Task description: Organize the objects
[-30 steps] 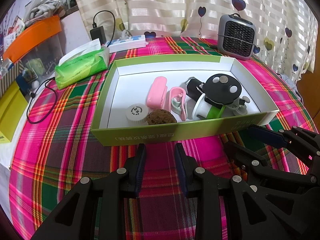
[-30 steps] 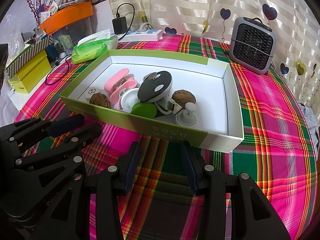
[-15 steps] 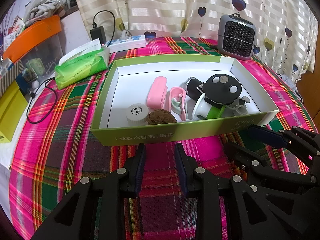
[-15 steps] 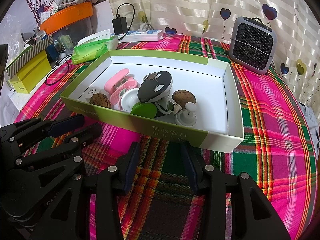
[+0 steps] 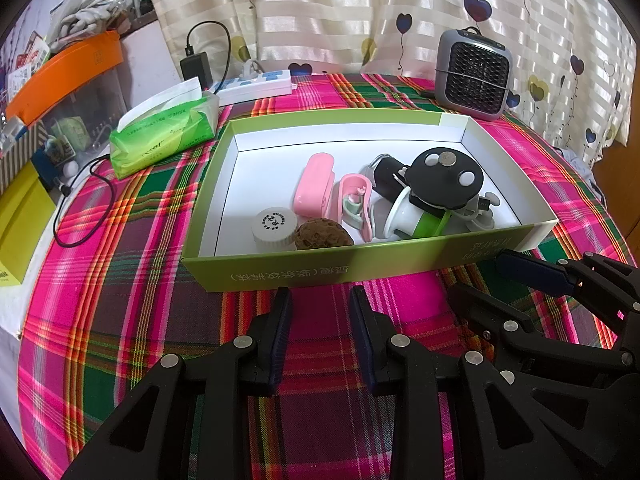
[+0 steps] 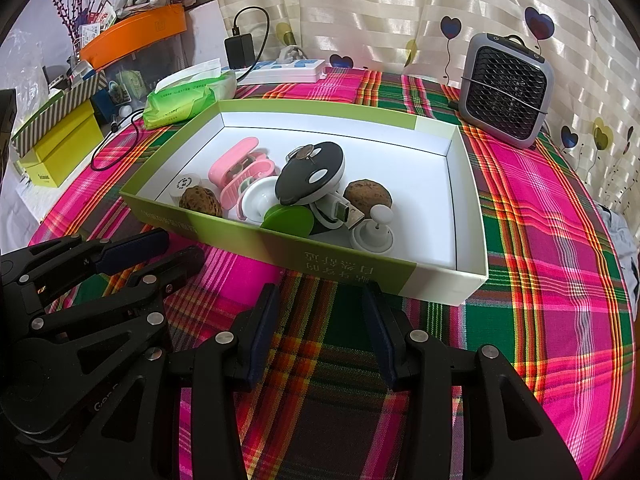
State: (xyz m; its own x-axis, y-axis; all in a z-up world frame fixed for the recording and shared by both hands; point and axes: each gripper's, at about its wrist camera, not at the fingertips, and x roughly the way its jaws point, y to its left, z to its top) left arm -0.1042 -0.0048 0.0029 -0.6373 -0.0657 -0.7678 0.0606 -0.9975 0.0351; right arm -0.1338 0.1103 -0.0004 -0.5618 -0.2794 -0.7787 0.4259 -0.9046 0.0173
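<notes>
A green and white box [image 5: 360,268] [image 6: 436,280] lies on the plaid tablecloth. It holds a pink case [image 5: 314,186], an open pink case [image 5: 354,204], a white jar lid [image 5: 274,224], two walnuts [image 5: 322,234] [image 6: 368,196], a black round device [image 5: 442,178] [image 6: 312,172], a green lid [image 6: 286,220] and a white knob [image 6: 376,230]. My left gripper [image 5: 320,300] is open and empty just before the box's near wall. My right gripper [image 6: 320,296] is open and empty beside it, also before the near wall.
A green tissue pack [image 5: 164,128], a white power strip [image 5: 256,86] with a black charger and a grey mini heater [image 5: 474,74] stand behind the box. Yellow and orange boxes [image 6: 60,148] crowd the left edge. A black cable [image 5: 80,200] lies left.
</notes>
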